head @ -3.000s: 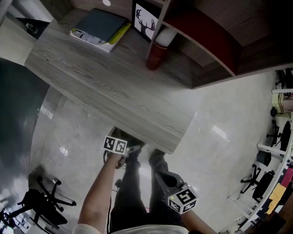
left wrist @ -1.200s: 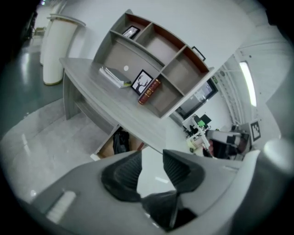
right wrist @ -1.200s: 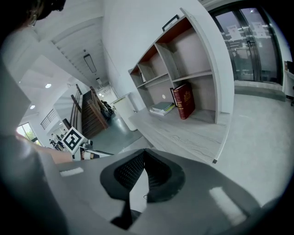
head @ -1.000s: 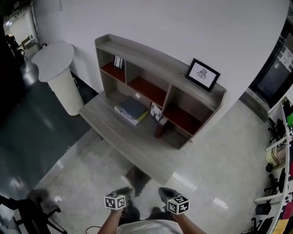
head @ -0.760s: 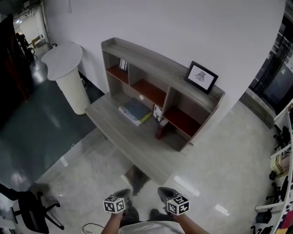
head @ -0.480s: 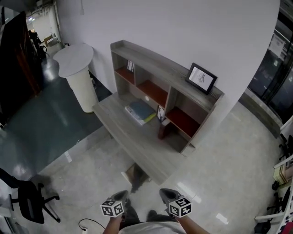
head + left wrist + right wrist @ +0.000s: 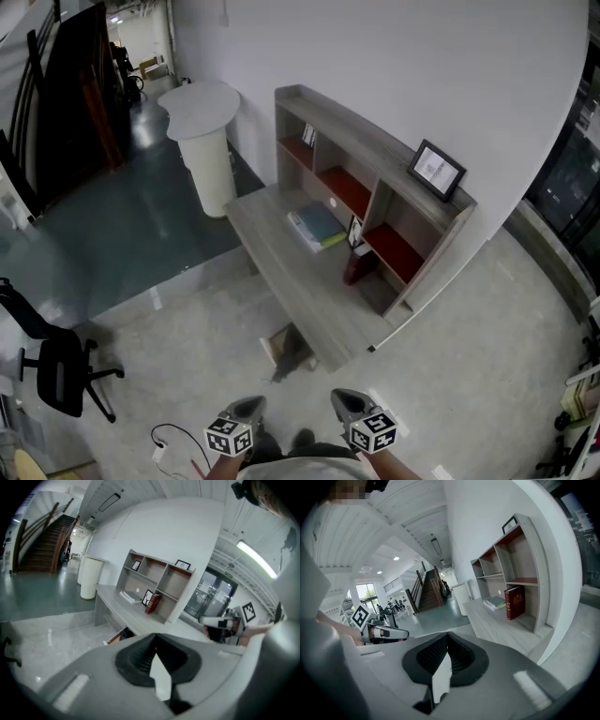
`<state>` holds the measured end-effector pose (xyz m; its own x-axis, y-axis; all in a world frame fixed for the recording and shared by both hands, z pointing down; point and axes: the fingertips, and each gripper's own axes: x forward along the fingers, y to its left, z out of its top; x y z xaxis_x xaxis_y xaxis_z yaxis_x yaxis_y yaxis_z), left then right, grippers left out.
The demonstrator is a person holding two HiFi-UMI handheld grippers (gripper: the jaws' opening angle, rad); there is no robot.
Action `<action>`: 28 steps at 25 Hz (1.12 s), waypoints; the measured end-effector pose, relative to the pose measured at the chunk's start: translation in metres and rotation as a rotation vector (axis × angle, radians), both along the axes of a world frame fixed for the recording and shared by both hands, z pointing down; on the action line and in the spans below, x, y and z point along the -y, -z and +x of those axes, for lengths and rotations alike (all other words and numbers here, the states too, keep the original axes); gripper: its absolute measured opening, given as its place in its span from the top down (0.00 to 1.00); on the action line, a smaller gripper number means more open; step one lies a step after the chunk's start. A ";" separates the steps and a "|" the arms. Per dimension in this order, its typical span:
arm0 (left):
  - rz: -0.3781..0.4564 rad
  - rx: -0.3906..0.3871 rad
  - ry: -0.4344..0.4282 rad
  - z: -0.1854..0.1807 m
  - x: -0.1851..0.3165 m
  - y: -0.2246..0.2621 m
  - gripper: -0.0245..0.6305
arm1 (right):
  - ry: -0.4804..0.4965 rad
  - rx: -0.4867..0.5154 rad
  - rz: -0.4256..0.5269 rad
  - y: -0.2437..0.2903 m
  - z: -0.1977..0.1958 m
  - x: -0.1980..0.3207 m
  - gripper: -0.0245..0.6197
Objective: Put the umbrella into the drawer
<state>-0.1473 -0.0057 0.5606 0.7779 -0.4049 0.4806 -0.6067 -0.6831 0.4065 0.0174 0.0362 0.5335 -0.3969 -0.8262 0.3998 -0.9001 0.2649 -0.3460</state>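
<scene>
Umbrella (image 7: 292, 354): I take it to be the dark shape at the low drawer (image 7: 274, 345) that stands pulled out under the near edge of the desk (image 7: 281, 258). From here it is small and shadowed, so I cannot say whether it lies fully inside or only over the front. Its long axis seems to run out from the desk toward me.

It lies straight ahead of my fingers and below them, well apart, about midway between my two hands. My left gripper (image 7: 246, 407) is perhaps a little closer in line. The drawer front would be my next reach, and I judge a push from either hand would serve.

Both hands are empty. The left gripper's jaws are clenched together on nothing, and my right gripper (image 7: 345, 403) shows its pads meeting at the tip with nothing between them.

On the desk beyond are a stack of books (image 7: 317, 226) and a red book (image 7: 355, 267) standing by the shelf unit (image 7: 375, 155). The desk top hides the rest of the drawer. My arms are cut off at the bottom of the head view.
</scene>
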 end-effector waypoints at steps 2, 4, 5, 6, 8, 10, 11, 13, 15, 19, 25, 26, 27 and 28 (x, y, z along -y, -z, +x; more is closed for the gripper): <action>0.027 0.012 -0.029 -0.005 -0.013 0.009 0.96 | 0.030 -0.012 0.031 0.011 -0.009 -0.006 0.95; 0.051 0.015 -0.044 -0.010 -0.020 0.017 0.96 | 0.047 -0.023 0.052 0.018 -0.015 -0.013 0.95; 0.063 0.015 -0.047 -0.011 -0.022 0.020 0.96 | 0.044 -0.025 0.059 0.021 -0.017 -0.016 0.95; 0.076 0.017 -0.050 -0.012 -0.024 0.023 0.96 | 0.033 -0.023 0.062 0.022 -0.017 -0.019 0.95; 0.098 0.033 -0.061 -0.017 -0.026 0.027 0.96 | -0.001 -0.002 0.062 0.023 -0.021 -0.024 0.95; 0.111 0.059 -0.070 -0.026 -0.029 0.030 0.96 | -0.029 0.033 0.061 0.024 -0.029 -0.027 0.95; 0.110 0.062 -0.068 -0.030 -0.030 0.032 0.96 | -0.037 0.044 0.060 0.025 -0.034 -0.028 0.95; 0.096 0.041 -0.056 -0.036 -0.031 0.038 0.96 | -0.045 0.044 0.065 0.032 -0.041 -0.029 0.95; 0.086 0.015 -0.053 -0.042 -0.030 0.045 0.96 | -0.051 0.035 0.078 0.041 -0.048 -0.027 0.95; 0.099 0.005 -0.057 -0.056 -0.025 0.048 0.96 | -0.067 0.026 0.092 0.046 -0.063 -0.029 0.95; 0.095 -0.020 -0.053 -0.065 -0.019 0.053 0.96 | -0.055 0.022 0.089 0.046 -0.082 -0.029 0.95; 0.093 -0.021 -0.056 -0.066 -0.019 0.053 0.96 | -0.054 0.022 0.089 0.047 -0.084 -0.029 0.95; 0.090 -0.021 -0.059 -0.067 -0.020 0.053 0.96 | -0.056 0.023 0.089 0.048 -0.086 -0.028 0.95; 0.086 -0.021 -0.061 -0.069 -0.020 0.053 0.96 | -0.058 0.024 0.089 0.048 -0.087 -0.028 0.95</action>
<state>-0.2160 0.0141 0.5079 0.8117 -0.3958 0.4296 -0.5551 -0.7515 0.3565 -0.0694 0.0642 0.4854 -0.3563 -0.8797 0.3150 -0.9064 0.2435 -0.3452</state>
